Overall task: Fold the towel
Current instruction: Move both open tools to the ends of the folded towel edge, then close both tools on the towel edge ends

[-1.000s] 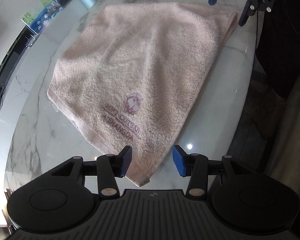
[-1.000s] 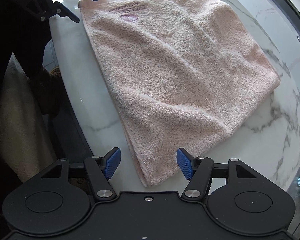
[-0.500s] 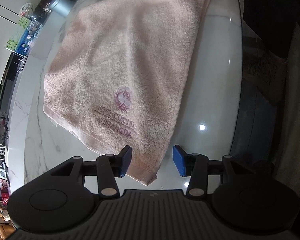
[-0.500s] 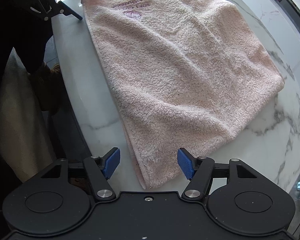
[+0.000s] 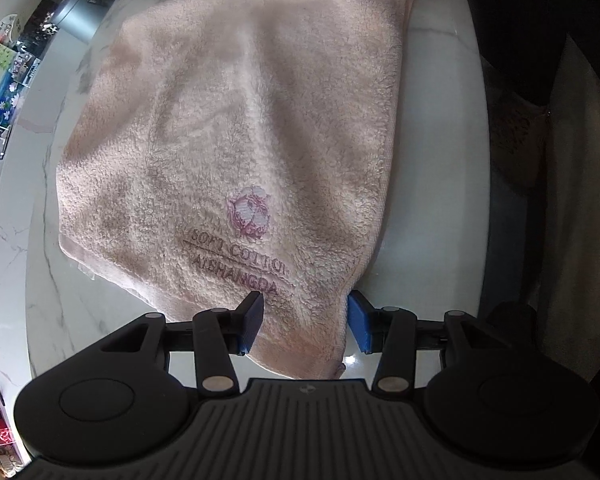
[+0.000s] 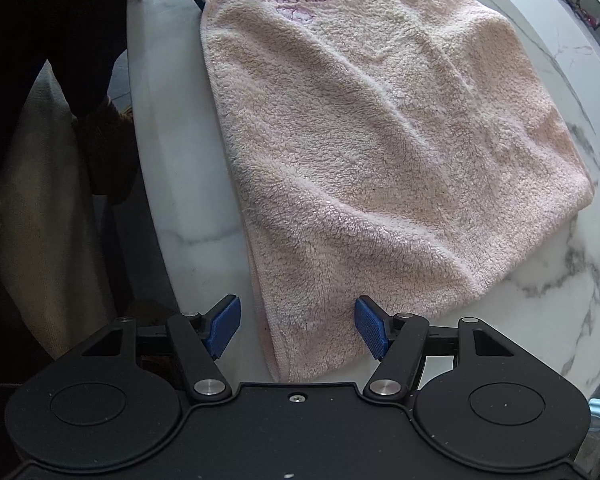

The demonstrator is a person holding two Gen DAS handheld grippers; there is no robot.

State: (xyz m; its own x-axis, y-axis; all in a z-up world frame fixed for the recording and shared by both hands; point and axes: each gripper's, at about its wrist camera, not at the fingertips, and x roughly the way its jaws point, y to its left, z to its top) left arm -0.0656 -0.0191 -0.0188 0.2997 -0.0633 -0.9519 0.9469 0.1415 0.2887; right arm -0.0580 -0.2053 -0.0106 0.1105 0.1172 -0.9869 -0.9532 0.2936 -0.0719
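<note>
The left gripper (image 5: 305, 326) has its jaws apart, one pad on each side of the towel's (image 5: 244, 128) near corner, whose tip is hidden under the gripper body. The right gripper (image 6: 297, 328) is also spread, straddling the opposite corner; whether either pad touches the cloth is hard to tell. The pink towel lies folded on the marble table (image 6: 180, 200), along its edge. Its embroidered flower logo (image 5: 249, 211) reads clearly in the left view, but is blurred and upside down in the right. A grey pot (image 5: 80, 16) is cut off at the top left.
</note>
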